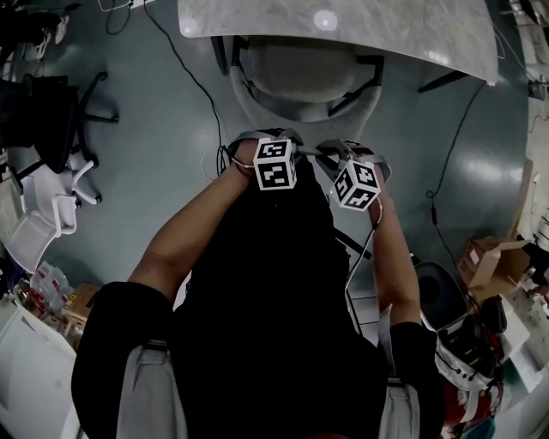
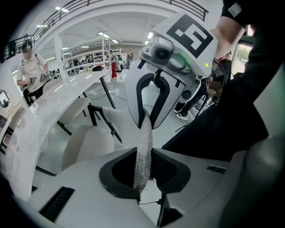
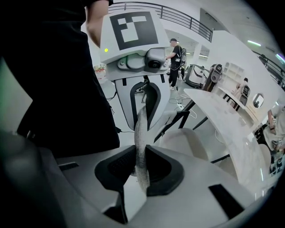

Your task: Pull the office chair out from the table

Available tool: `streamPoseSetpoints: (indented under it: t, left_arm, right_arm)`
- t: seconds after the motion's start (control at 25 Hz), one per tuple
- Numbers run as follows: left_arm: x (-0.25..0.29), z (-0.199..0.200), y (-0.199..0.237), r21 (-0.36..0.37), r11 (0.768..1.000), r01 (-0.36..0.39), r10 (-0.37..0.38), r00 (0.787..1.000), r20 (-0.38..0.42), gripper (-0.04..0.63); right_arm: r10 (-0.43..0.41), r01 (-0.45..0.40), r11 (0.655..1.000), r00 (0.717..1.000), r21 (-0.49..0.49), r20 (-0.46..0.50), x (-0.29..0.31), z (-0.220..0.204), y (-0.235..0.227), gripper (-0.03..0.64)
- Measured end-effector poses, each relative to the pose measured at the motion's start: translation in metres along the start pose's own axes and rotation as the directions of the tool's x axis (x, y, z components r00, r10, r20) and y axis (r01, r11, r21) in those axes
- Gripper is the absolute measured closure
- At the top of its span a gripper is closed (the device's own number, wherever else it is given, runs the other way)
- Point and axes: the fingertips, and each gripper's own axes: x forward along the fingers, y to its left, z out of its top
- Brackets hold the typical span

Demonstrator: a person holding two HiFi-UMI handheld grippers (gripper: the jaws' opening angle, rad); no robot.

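Note:
The pale grey office chair (image 1: 300, 73) stands with its seat part-way under the marble-topped table (image 1: 343, 26). Both grippers hold the top edge of its backrest side by side. The left gripper (image 1: 257, 139) is shut on the grey fabric edge (image 2: 143, 147), which runs up between its jaws (image 2: 144, 171). The right gripper (image 1: 369, 154) is shut on the same edge (image 3: 141, 142), just right of the left one. Each gripper view shows the other gripper clamped on the fabric: the right gripper (image 2: 147, 120) and the left gripper (image 3: 143, 116). The chair seat (image 2: 84, 144) (image 3: 187, 142) lies beyond.
A black office chair (image 1: 51, 120) and white furniture (image 1: 43, 206) stand at the left. A cardboard box (image 1: 489, 257) and bags (image 1: 467, 343) crowd the right. Cables (image 1: 197, 77) cross the floor. People (image 2: 31, 67) (image 3: 176, 58) stand far behind the table (image 3: 227, 120).

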Motion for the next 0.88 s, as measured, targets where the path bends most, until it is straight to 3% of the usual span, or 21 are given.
streamPoseSetpoints:
  t: [0.4, 0.88]
  left_arm:
    - [0.000, -0.012, -0.063, 0.027, 0.998, 0.062, -0.062, 0.998, -0.010, 0.511]
    - [0.014, -0.014, -0.143, -0.002, 0.999, 0.046, -0.046, 0.999, -0.024, 0.512]
  right_arm:
    - [-0.019, 0.019, 0.998, 1.000, 0.058, 0.006, 0.001, 0.006, 0.063, 0.543]
    - [-0.005, 0.005, 1.000, 1.000, -0.001, 0.011, -0.007, -0.006, 0.142, 0.543]
